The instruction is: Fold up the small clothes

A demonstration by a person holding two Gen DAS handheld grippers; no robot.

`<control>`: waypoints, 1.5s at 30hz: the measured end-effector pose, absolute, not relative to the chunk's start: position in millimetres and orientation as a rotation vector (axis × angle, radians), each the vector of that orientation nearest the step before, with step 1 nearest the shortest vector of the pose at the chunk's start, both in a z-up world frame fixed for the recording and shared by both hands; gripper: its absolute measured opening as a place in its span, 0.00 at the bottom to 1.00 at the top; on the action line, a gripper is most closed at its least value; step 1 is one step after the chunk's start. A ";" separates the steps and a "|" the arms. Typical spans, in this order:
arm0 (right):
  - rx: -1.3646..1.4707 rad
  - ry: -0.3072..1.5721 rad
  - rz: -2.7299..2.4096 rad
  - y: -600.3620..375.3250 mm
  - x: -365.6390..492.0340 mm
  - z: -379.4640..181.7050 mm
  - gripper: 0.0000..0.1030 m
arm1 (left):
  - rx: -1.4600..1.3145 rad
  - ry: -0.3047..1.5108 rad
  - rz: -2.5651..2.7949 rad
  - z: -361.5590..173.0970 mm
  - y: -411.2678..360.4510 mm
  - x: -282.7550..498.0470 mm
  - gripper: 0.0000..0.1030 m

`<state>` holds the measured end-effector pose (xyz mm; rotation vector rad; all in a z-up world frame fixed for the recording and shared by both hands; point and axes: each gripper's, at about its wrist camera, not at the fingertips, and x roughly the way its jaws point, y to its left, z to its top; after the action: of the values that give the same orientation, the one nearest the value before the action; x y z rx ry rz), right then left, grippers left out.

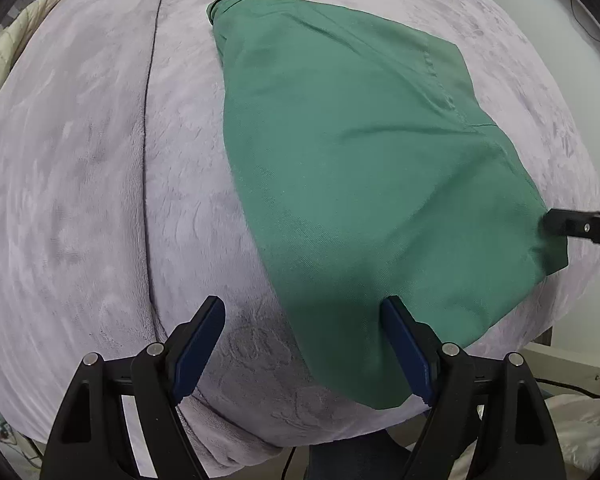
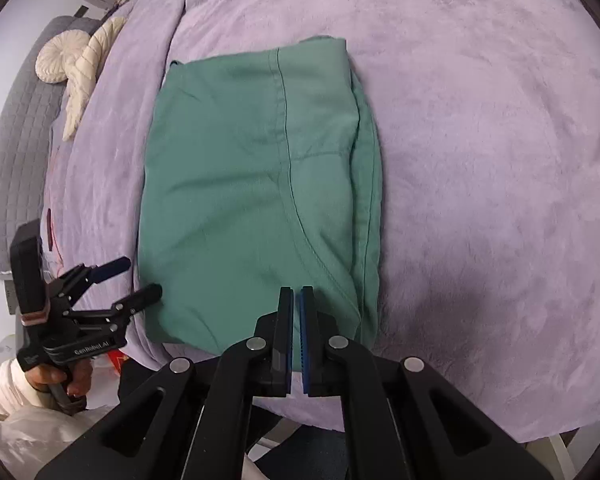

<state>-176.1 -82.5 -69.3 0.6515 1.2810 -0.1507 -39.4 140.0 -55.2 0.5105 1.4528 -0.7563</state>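
A green garment [image 1: 360,168] lies folded into a rough rectangle on the lilac plush blanket [image 1: 80,180]. It also shows in the right wrist view [image 2: 256,184], with a curved seam running down it. My left gripper [image 1: 304,312] is open above the garment's near corner; its right finger is over the cloth, its left over the blanket. In the right wrist view the left gripper [image 2: 140,278] hovers open at the garment's left edge. My right gripper [image 2: 296,292] is nearly shut, with a thin gap, over the garment's near edge. I cannot tell if cloth is pinched. Its tip [image 1: 556,222] shows in the left wrist view.
The blanket [image 2: 480,160] covers a bed; a dark fold line [image 1: 150,120] runs along it left of the garment. A cream shell-shaped cushion [image 2: 80,68] and a grey quilted headboard [image 2: 16,152] lie at the far left. A person's hand [image 2: 56,380] holds the left gripper.
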 end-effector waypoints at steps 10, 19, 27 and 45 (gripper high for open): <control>0.630 1.377 -0.197 -85.9 -185.4 -97.4 0.03 | 0.528 1.431 -0.764 -49.0 142.4 -40.9 0.79; 0.624 1.389 -0.205 -85.3 -182.5 -95.0 0.03 | 0.523 1.403 -0.734 -34.1 146.1 -27.9 0.79; 0.629 1.381 -0.203 -83.7 -180.8 -88.9 0.03 | 0.478 1.396 -0.710 -30.3 148.9 -23.5 0.79; 0.533 1.236 -0.261 -87.5 -149.9 -18.1 0.80 | 0.353 1.320 -0.623 18.1 137.5 0.7 1.00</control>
<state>-149.9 -87.5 -18.1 0.5333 1.2355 -0.2608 0.7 137.5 18.1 0.3526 1.3203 -0.6232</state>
